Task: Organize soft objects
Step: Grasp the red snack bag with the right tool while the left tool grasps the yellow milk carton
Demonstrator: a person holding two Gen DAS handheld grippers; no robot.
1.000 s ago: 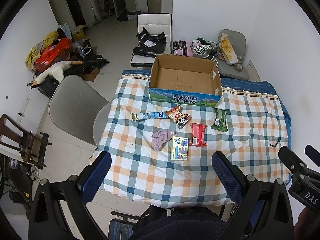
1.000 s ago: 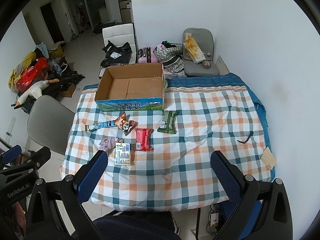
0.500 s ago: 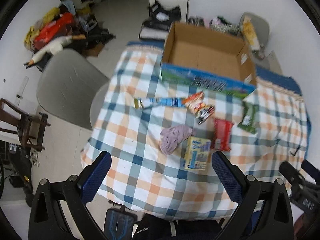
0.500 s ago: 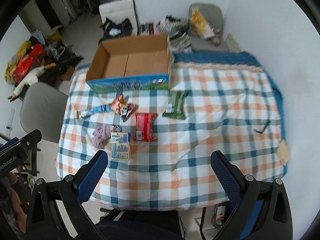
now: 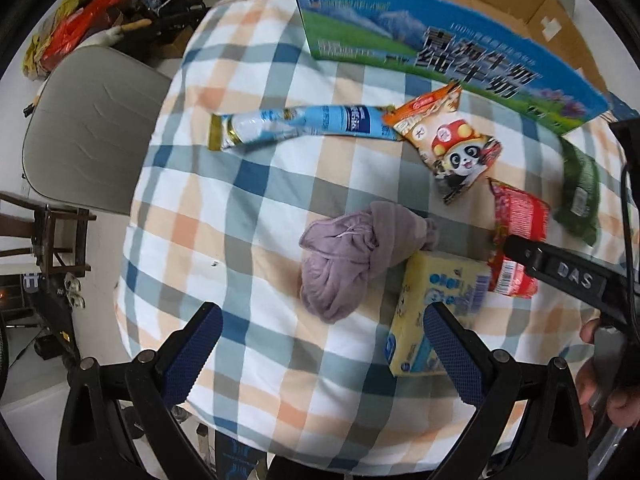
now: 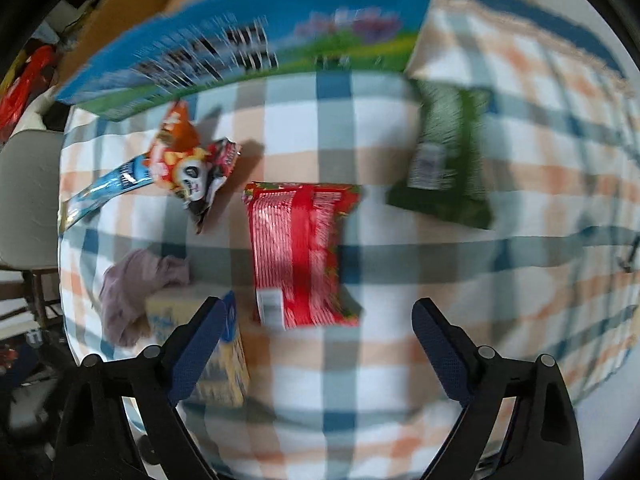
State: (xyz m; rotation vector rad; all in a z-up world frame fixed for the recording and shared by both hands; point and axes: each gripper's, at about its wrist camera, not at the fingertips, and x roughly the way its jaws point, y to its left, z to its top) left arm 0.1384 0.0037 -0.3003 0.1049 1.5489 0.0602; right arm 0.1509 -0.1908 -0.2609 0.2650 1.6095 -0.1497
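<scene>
A bunched purple cloth (image 5: 352, 256) lies on the checked tablecloth, just ahead of my open left gripper (image 5: 320, 344); it also shows in the right wrist view (image 6: 136, 292). A yellow tissue pack (image 5: 436, 304) touches its right side. A red packet (image 6: 300, 252) lies straight ahead of my open, empty right gripper (image 6: 316, 340). A green packet (image 6: 448, 156), a panda snack bag (image 5: 448, 140) and a long blue tube packet (image 5: 304, 128) lie nearer the open cardboard box (image 5: 440, 44).
A grey chair (image 5: 88, 128) stands at the table's left edge. The right gripper's black body (image 5: 568, 280) crosses the right of the left wrist view. Clutter lies on the floor (image 5: 80, 12) at far left.
Both grippers have dropped and moved forward over the table, so the objects look much larger. The right view is motion-blurred. Nothing has been grasped.
</scene>
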